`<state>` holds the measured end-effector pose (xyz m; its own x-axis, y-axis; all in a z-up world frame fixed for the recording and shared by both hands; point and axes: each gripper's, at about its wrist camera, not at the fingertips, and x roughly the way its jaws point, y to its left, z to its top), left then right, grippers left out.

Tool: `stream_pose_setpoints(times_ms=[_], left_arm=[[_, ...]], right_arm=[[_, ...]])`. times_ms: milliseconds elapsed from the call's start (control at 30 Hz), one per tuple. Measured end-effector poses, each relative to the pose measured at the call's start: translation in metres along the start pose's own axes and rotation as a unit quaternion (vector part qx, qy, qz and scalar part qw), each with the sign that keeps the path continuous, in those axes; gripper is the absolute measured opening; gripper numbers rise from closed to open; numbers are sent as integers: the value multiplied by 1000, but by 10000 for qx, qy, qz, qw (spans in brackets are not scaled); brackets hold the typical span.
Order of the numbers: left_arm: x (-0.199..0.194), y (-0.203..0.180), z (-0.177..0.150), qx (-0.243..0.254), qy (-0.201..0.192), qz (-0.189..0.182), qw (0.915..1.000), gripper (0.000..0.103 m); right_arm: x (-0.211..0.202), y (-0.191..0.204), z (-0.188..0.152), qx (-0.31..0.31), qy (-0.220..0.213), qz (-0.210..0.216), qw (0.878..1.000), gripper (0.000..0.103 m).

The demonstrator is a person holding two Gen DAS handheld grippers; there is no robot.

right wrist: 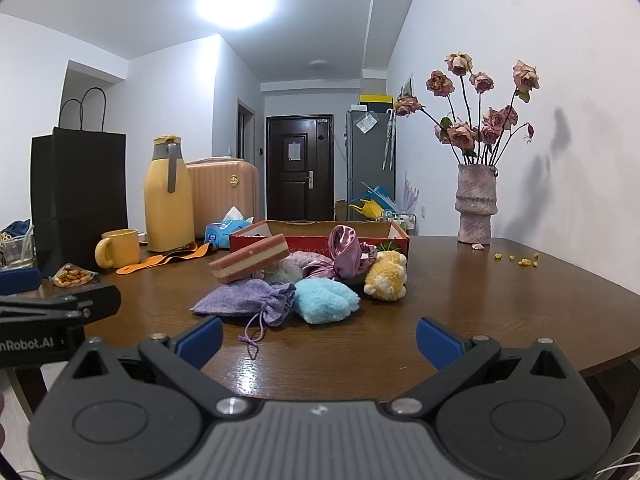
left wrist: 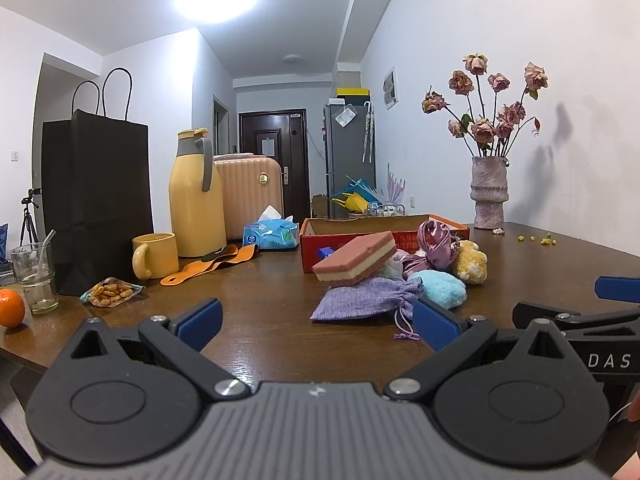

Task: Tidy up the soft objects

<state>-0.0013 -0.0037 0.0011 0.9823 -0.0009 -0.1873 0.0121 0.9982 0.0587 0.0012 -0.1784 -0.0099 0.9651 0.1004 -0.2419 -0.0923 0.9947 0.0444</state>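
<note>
A pile of soft things lies on the brown table (left wrist: 260,344) in front of a red cardboard box (left wrist: 308,254): a purple drawstring pouch (left wrist: 366,300), a pink and cream layered sponge (left wrist: 356,262) leaning on top, a light blue plush (left wrist: 442,288), a yellow plush (left wrist: 472,266) and a pink satin scrunchie (left wrist: 434,246). The same pouch (right wrist: 248,296), sponge (right wrist: 252,262), blue plush (right wrist: 326,300), yellow plush (right wrist: 386,276), scrunchie (right wrist: 348,256) and box (right wrist: 312,236) show in the right wrist view. My left gripper (left wrist: 318,324) and right gripper (right wrist: 320,338) both stand open and empty, short of the pile.
On the left stand a black paper bag (left wrist: 96,200), a yellow thermos jug (left wrist: 196,196), a yellow mug (left wrist: 154,256), a tissue pack (left wrist: 272,234), an orange strap (left wrist: 208,266), a snack packet (left wrist: 110,292), a glass (left wrist: 34,276) and an orange (left wrist: 10,308). A vase of dried roses (left wrist: 488,192) stands far right.
</note>
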Motion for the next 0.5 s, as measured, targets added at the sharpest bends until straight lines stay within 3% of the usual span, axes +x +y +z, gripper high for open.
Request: stream_pose_setpoints(times_ms=[500], left_arm=[[-1, -1, -2, 2, -16, -39, 10000, 103]], right_arm=[[-1, -2, 0, 54, -28, -27, 10000, 103]])
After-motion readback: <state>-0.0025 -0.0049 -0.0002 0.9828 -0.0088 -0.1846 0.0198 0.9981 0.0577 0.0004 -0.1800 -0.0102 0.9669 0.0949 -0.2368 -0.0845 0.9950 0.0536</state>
